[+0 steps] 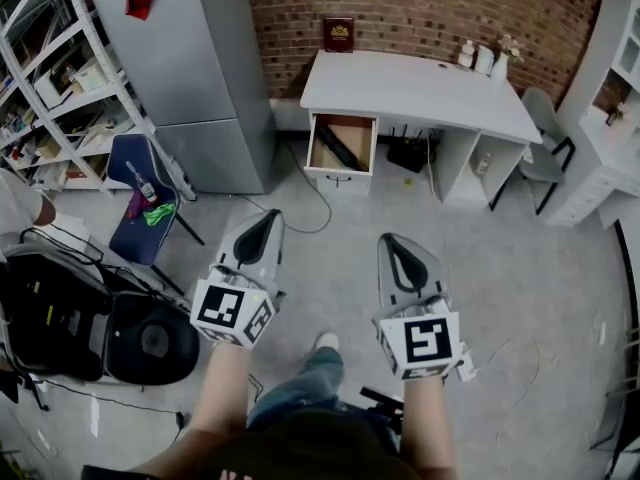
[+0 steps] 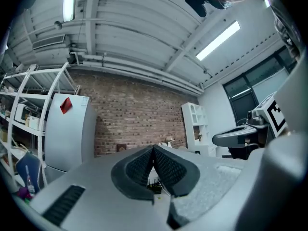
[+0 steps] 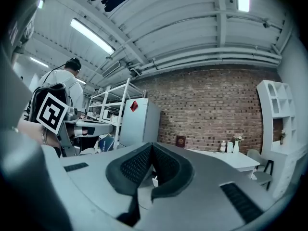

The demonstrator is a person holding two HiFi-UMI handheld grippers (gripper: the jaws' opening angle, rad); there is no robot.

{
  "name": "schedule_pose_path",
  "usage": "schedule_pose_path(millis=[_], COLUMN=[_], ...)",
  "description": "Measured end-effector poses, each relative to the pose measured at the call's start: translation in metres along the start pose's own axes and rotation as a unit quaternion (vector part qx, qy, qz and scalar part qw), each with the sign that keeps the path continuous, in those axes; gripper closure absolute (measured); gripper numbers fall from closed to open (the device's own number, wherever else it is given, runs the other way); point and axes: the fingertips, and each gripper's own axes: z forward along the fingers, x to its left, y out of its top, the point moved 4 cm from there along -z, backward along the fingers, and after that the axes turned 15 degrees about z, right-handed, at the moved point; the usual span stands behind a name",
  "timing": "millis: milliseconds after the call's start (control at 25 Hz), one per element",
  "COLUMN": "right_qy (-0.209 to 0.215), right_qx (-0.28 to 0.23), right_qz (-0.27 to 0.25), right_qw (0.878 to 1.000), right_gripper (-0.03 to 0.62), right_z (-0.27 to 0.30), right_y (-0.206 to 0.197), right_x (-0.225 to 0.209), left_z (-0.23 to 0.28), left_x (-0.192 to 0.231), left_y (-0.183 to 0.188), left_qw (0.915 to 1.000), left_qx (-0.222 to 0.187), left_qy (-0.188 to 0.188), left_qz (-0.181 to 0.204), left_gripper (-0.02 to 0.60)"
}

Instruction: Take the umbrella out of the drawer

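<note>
A white desk [image 1: 420,88] stands against the brick wall, well ahead of me. Its left drawer [image 1: 341,144] is pulled open, and a black folded umbrella [image 1: 337,148] lies slantwise inside. My left gripper [image 1: 271,215] and right gripper [image 1: 391,239] are held side by side over the grey floor, far short of the desk, both pointing at it. The left gripper [image 2: 153,148] has its pads pressed together with nothing between them. The right gripper [image 3: 152,146] is likewise shut and empty. The drawer is hidden behind the jaws in both gripper views.
A grey fridge [image 1: 190,58] stands left of the desk, with a blue chair [image 1: 145,200] and metal shelving [image 1: 50,78] further left. A black bag [image 1: 60,313] lies at the near left. A grey chair [image 1: 545,150] and white shelves [image 1: 610,98] are at right. A cable [image 1: 318,206] trails on the floor.
</note>
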Motion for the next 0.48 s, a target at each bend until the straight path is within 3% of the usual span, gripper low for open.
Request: schedule_pose_path(millis=[480], right_qy=[-0.022], right_qx=[0.019], right_qz=[0.005], right_qw=[1.000], right_gripper=[0.603], right_z=[0.146], right_y=[0.008], right_x=[-0.035], left_z=[0.114], left_x=[0.089], left_y=[-0.045], left_qw=[0.9996], left_qx=[0.009], left_qy=[-0.019], left_qz=[-0.020], left_gripper=[0.584])
